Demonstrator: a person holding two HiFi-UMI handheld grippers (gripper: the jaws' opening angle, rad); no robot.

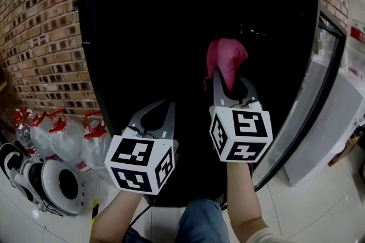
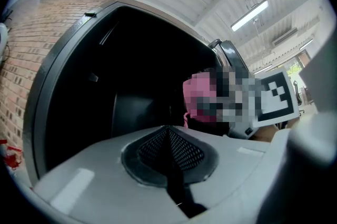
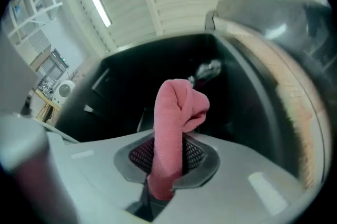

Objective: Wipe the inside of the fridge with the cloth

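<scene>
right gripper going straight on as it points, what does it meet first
Probably the dark back wall of the fridge, touched first by the pink cloth that the right gripper clamps; nothing shows between, though depth is unclear.

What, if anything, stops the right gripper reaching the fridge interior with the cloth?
Likely nothing, so yes. The door is swung open, the right gripper holds the cloth right at the dark fridge interior, and the left gripper sits lower, aside.

White tile floor (image 1: 319, 207): black fridge (image 1: 148, 42), red-capped bottles (image 1: 60, 142), white round device (image 1: 60, 182).
</scene>
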